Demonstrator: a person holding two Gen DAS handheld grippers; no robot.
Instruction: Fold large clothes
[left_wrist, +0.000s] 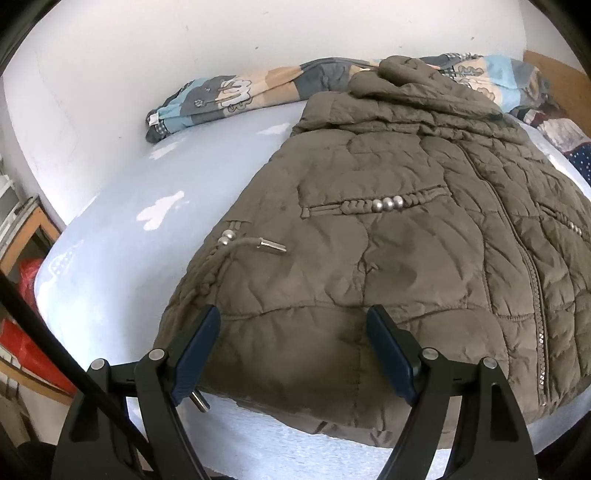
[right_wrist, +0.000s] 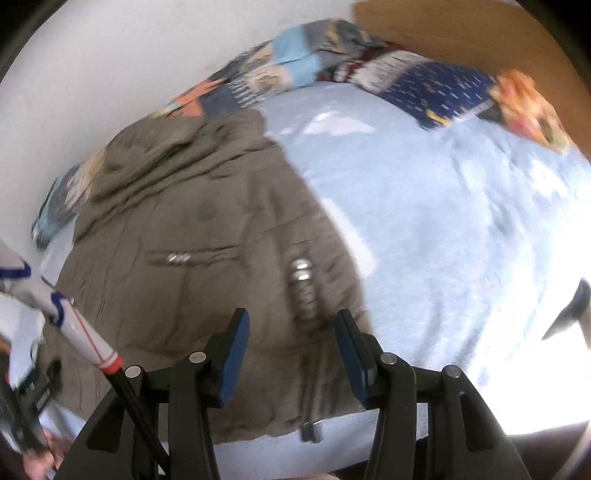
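On the pale blue bed (left_wrist: 122, 206), the brown quilted jacket (left_wrist: 388, 236) lies flat, its zip running from the collar at the far wall to the near hem. Both claws hang over that hem: the left gripper (left_wrist: 293, 325) and the right gripper (right_wrist: 291, 328), each with jaws apart and holding nothing.

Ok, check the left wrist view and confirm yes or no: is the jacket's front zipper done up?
Yes, the zipper runs closed down the front of the jacket, with both front panels meeting along it.
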